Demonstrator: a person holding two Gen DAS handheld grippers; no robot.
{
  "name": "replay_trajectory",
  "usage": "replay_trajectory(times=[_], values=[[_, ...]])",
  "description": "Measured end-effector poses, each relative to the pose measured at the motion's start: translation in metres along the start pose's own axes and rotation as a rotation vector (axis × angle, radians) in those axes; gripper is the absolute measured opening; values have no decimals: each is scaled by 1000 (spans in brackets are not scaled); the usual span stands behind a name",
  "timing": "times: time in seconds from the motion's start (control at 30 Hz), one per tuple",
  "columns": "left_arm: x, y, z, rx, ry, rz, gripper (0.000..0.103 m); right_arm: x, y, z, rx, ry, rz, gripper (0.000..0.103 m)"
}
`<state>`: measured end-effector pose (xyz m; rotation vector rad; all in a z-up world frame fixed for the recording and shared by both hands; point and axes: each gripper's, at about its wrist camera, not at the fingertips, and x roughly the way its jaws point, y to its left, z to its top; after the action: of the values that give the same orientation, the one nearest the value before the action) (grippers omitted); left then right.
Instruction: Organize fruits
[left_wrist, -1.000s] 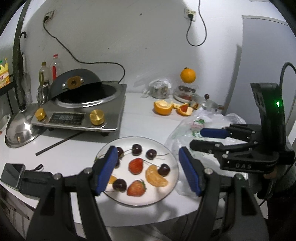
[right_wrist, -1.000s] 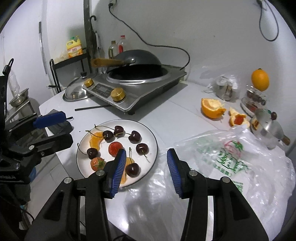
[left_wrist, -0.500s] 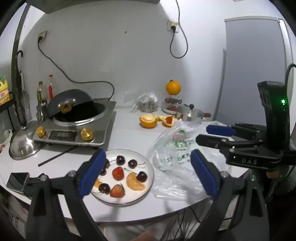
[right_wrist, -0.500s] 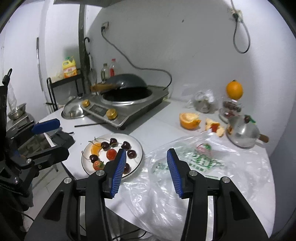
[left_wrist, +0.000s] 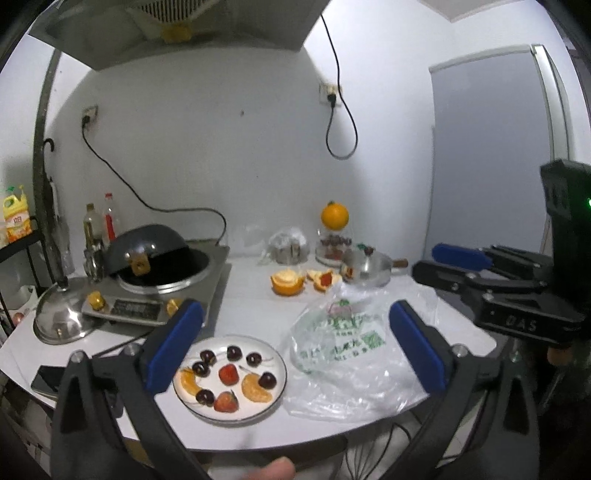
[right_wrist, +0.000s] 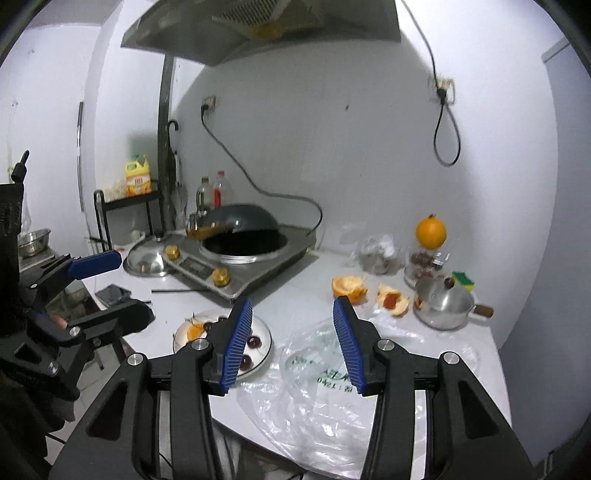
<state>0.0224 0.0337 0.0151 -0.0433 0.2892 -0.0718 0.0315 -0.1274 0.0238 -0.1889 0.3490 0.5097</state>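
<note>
A round white plate with a thin dark rim sits near the front edge of the white table, just in front of the steel induction cooker, and it carries the sorted fruit. From the left wrist view the count is five dark red cherries with thin stems, two red strawberries and two orange mandarin segments; three cherries line the far side, one strawberry sits in the middle, the other lies at the near rim, and a segment lies on each side. Just beside the plate, on its right in that view, lies one crumpled clear plastic bag with green print, spread flat over the table. Farther back are two pieces of opened orange peel, one whole orange perched on a glass container, and one small steel pot with a lid and a wooden handle. The left gripper hangs above the table's front edge, over the gap between plate and bag, its blue-padded fingers spread wide with nothing between them. The right gripper hovers over the bag beside the plate, its ribbed blue pads likewise apart and empty; the plate is partly hidden behind one of its fingers.
</note>
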Motion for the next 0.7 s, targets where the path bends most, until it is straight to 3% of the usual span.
replay_trajectory(times=[0.23,0.4,0.53,0.7], values=[[-23,-1,24,-25,-68,53,102,-31,0,15,-6,-71,-24,54],[-42,-2,39,-41,-123,19,102,-47,-2,25,2,-112,-41,55],[-52,-7,50,-11,-155,36,102,-57,0,33,4,-140,-53,63],[-63,-13,61,11,-191,71,102,-64,-1,42,6,-162,-61,64]])
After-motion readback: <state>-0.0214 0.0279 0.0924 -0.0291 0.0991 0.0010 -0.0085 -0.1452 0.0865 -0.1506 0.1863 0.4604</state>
